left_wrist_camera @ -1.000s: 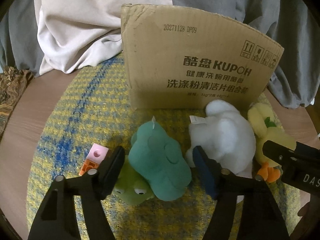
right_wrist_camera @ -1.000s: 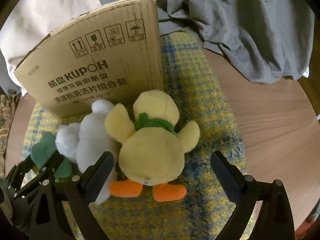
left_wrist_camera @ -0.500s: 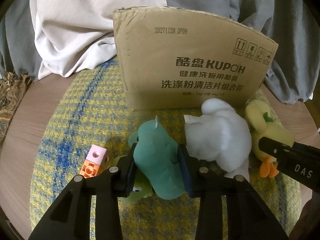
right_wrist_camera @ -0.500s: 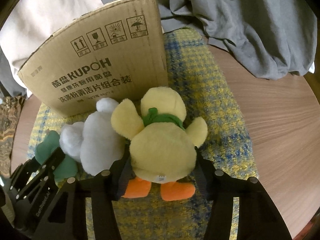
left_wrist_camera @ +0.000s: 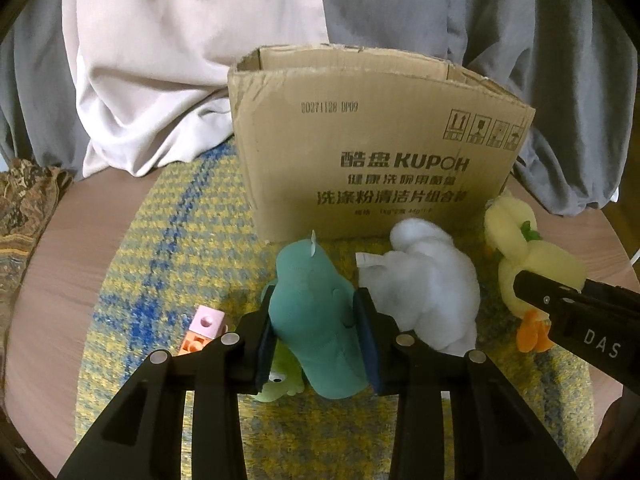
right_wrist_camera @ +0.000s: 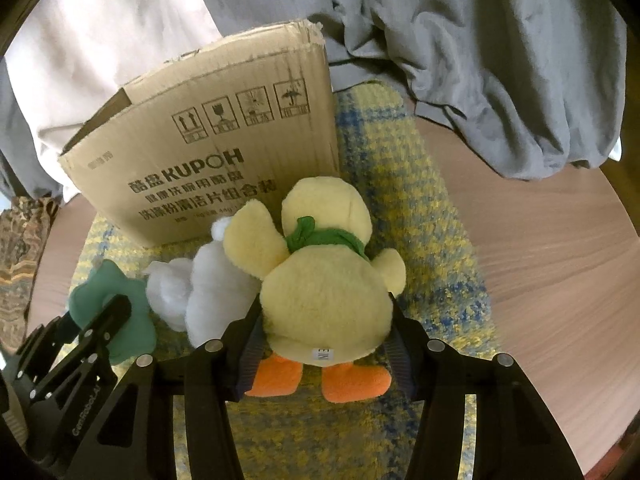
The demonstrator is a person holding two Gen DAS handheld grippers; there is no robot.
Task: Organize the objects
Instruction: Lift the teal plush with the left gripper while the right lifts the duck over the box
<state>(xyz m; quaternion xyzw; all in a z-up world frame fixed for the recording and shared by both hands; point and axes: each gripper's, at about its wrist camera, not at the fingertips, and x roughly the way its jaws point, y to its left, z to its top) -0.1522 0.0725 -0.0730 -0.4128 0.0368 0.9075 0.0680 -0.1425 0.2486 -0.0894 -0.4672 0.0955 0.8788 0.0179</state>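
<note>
Our left gripper (left_wrist_camera: 316,334) pinches the teal plush dinosaur toy (left_wrist_camera: 316,320) across its middle, both pads sunk into the fabric. In the left wrist view the toy sits on the yellow-and-blue woven mat (left_wrist_camera: 160,264), partly over a light green frog plush (left_wrist_camera: 280,380), with a fluffy white plush animal (left_wrist_camera: 428,288) just beside it on the right. A pink plastic block (left_wrist_camera: 206,320) and an orange plastic block (left_wrist_camera: 194,345) lie together near the left finger. The open brown cardboard box (left_wrist_camera: 372,152) stands behind the toys, its top open to us.

In the right wrist view our right gripper (right_wrist_camera: 326,350) squeezes the pale yellow plush duck with a green scarf (right_wrist_camera: 324,280) low on its body, just above the orange feet. The duck's wing touches the white plush, and its head is close to the box wall. Whether the duck is lifted clear of the mat we cannot tell from this angle.

To do the lift well, we judge we should raise both toys straight up before moving them toward the box, so the teal toy does not drag the frog and the duck does not snag the white plush. We then clear the box's front rim fully, and release only once each toy is over the opening.
</note>
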